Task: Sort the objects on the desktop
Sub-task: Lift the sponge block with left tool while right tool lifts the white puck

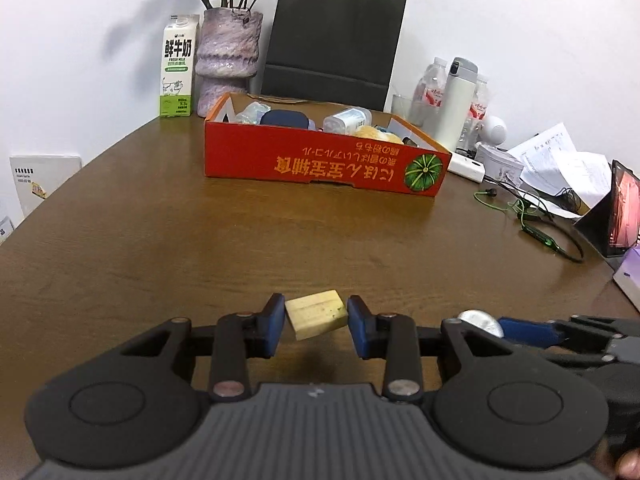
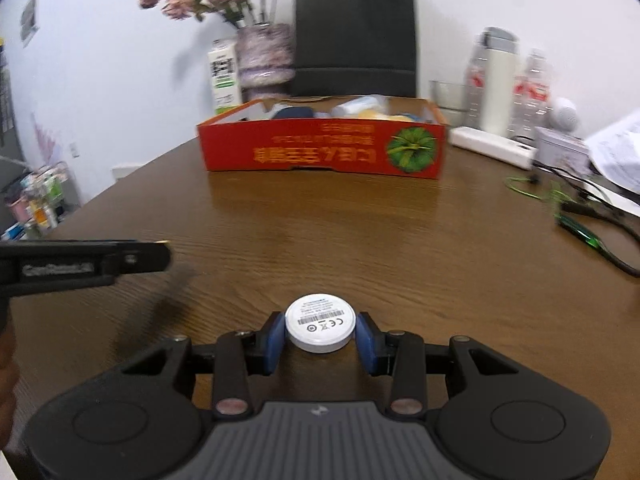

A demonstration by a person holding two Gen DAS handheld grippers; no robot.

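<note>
My left gripper (image 1: 317, 322) is shut on a pale yellow block (image 1: 318, 314) held between its blue pads just above the brown table (image 1: 160, 240). My right gripper (image 2: 320, 332) is shut on a white round puck (image 2: 320, 322) with a printed label on top. The puck also shows in the left wrist view (image 1: 480, 320), to the right of my left gripper. A red cardboard box (image 1: 320, 164) with several items inside stands at the far middle of the table; it also shows in the right wrist view (image 2: 320, 148).
Behind the box stand a milk carton (image 1: 178, 68), a purple vase (image 1: 228, 64) with flowers and a black paper bag (image 1: 332, 44). At the right are bottles, a white flask (image 1: 456, 100), a power strip, papers, green earphones (image 1: 532, 224) and a tablet (image 1: 616, 216).
</note>
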